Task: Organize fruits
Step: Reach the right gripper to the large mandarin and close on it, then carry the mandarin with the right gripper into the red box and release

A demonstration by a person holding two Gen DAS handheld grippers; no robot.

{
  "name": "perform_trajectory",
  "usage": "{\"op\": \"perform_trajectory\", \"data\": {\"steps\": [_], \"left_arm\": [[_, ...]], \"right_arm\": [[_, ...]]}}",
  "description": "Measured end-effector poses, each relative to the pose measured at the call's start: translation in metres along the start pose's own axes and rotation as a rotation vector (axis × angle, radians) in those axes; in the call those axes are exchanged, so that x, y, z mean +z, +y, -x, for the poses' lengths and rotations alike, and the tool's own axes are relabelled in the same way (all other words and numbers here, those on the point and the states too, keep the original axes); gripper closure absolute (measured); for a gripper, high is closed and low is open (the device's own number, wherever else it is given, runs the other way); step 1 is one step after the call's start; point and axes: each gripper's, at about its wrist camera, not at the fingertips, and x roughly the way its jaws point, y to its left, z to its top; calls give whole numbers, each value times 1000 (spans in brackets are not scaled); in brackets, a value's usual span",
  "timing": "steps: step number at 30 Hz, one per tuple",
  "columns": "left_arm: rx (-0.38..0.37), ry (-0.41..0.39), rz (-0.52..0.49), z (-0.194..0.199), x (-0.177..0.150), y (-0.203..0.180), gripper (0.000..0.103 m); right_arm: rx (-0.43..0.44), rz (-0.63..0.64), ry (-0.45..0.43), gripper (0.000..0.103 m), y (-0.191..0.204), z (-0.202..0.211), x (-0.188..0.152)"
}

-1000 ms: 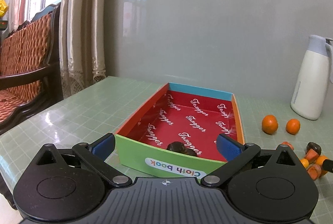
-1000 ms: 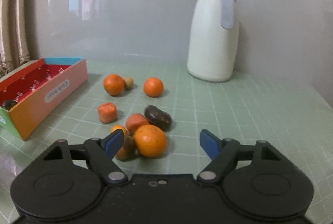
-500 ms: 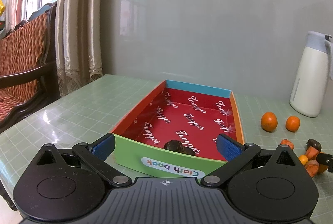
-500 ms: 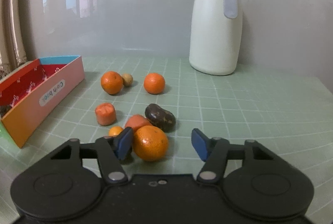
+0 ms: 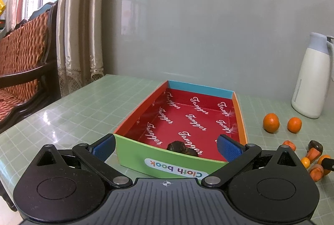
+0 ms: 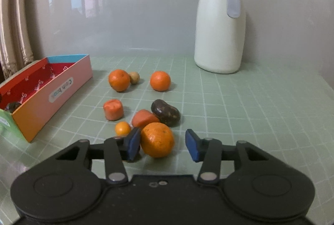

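Note:
A large orange [image 6: 157, 139] lies on the green table between the blue pads of my right gripper [image 6: 162, 143], whose jaws are closing. The left pad is against the orange; a gap shows at the right pad. Just behind it lie a small orange [image 6: 122, 128], two reddish pieces [image 6: 113, 109] [image 6: 144, 118] and a dark brown fruit [image 6: 166, 112]. Farther back are two oranges [image 6: 119, 80] [image 6: 160, 80] and a small tan fruit [image 6: 134, 77]. My left gripper [image 5: 166, 146] stands open at the near end of the colourful box [image 5: 135, 154], which holds a dark fruit [image 5: 179, 146].
A white jug with a grey lid [image 6: 219, 26] stands at the back right against the grey wall. The box [image 6: 62, 91] lies left of the fruit pile. Off the table's left edge are a wooden chair [image 5: 23, 70] and curtains [image 5: 79, 37].
My right gripper's jaws have narrowed around the large orange and it has edged forward. The left gripper has stayed as it was.

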Motion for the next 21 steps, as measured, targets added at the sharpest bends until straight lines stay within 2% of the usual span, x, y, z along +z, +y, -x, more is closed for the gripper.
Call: {"op": "perform_trajectory", "data": {"steps": [5, 11, 14, 21], "left_arm": [[4, 2, -10, 0, -1, -1, 1], [3, 0, -9, 0, -1, -1, 1], [2, 1, -10, 0, -1, -2, 1], [3, -4, 2, 1, 0, 3, 1]], "right_arm": [[89, -175, 47, 58, -18, -11, 5], [128, -259, 66, 58, -26, -14, 3], [129, -244, 61, 66, -22, -12, 3], [77, -170, 38, 67, -10, -7, 6]]}}
